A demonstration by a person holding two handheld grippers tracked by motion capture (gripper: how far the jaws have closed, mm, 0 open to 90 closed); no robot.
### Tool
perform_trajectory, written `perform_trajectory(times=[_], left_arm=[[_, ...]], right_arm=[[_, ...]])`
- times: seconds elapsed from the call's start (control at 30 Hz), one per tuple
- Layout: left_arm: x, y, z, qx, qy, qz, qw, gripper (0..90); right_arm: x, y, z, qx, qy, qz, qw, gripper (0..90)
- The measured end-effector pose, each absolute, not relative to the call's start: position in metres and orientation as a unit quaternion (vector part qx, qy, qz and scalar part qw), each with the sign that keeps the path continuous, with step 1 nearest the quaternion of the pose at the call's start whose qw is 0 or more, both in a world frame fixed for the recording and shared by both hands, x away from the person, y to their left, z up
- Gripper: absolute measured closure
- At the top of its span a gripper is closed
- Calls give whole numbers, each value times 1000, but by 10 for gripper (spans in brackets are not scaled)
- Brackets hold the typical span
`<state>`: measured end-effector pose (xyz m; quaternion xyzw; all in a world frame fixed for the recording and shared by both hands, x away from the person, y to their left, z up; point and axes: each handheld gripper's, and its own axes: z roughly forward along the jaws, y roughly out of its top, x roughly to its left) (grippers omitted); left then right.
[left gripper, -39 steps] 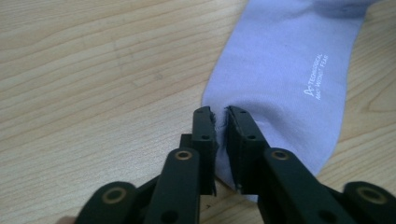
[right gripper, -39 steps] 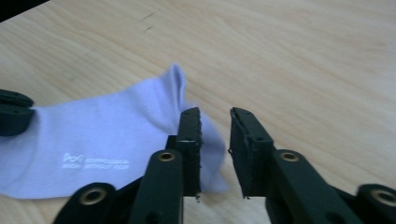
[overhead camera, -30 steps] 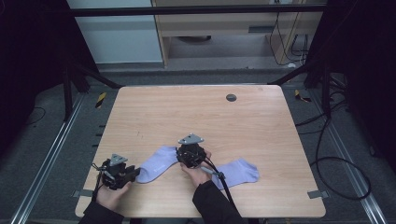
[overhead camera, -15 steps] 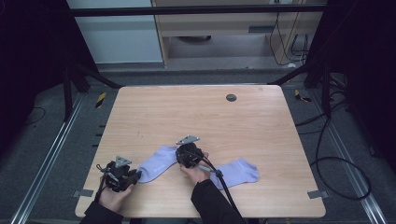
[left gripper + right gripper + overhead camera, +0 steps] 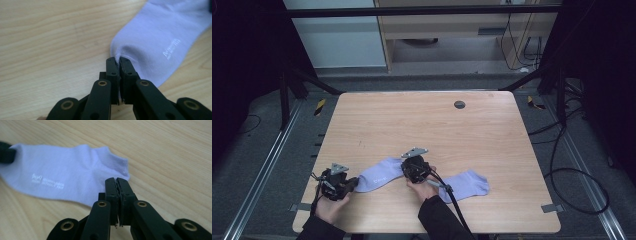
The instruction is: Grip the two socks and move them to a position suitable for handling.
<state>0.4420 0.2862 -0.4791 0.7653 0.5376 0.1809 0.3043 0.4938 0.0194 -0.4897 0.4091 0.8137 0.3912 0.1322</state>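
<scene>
Lavender knit, thin and limp: the sock (image 5: 379,173) lies flat near the table's (image 5: 422,120) six o'clock edge, stretched between the two grippers. In the left gripper view its toe end (image 5: 120,53) puckers where it is pinched, and a faint white logo (image 5: 171,48) runs along the side. It looks very light and soft, with no stiffness of its own, so it should sag and fold wherever it is not supported; a single-point lift would probably let it dangle. The knit seems grippy rather than slippery, and nothing about it looks fragile. Sensible holds are the two ends, toe and cuff, which keep the fabric spread.

At the sock's eight o'clock end, the left gripper (image 5: 119,60) has its jaws clamped on a small fold of the toe. At its two o'clock end, the right gripper (image 5: 116,180) sits at the ribbed cuff (image 5: 120,163); its jaws are pressed together, but the right gripper view does not make clear whether any cloth lies between them, so that hold cannot be told for certain.

Further out toward four o'clock, a second sock (image 5: 467,183) of the same colour lies partly under the right forearm and cable. A dark round grommet (image 5: 459,104) sits near the table's one o'clock side.
</scene>
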Motion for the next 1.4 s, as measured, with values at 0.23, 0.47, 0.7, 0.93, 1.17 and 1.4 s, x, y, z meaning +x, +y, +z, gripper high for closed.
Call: perform_trajectory(times=[0.23,0.47,0.7,0.93,1.17,1.4], left_arm=[[455,293,-481,762,541,198,296,856],[459,295,-484,762,541,202,292,785],[454,298,-474,747,540,215,323,686],[447,284,-460,747,520,220,351,571],[445,266,-454,756,500,211,364,498],[443,239,-445,765,479,199,381,480]], right_arm=[[473,21,-490,398,819,397,112,877],[463,23,-496,394,823,394,107,816],[466,4,-481,403,805,418,122,709],[473,-35,-459,416,790,426,148,601],[475,-81,-445,439,773,428,164,555],[466,-130,-444,463,760,420,176,507]])
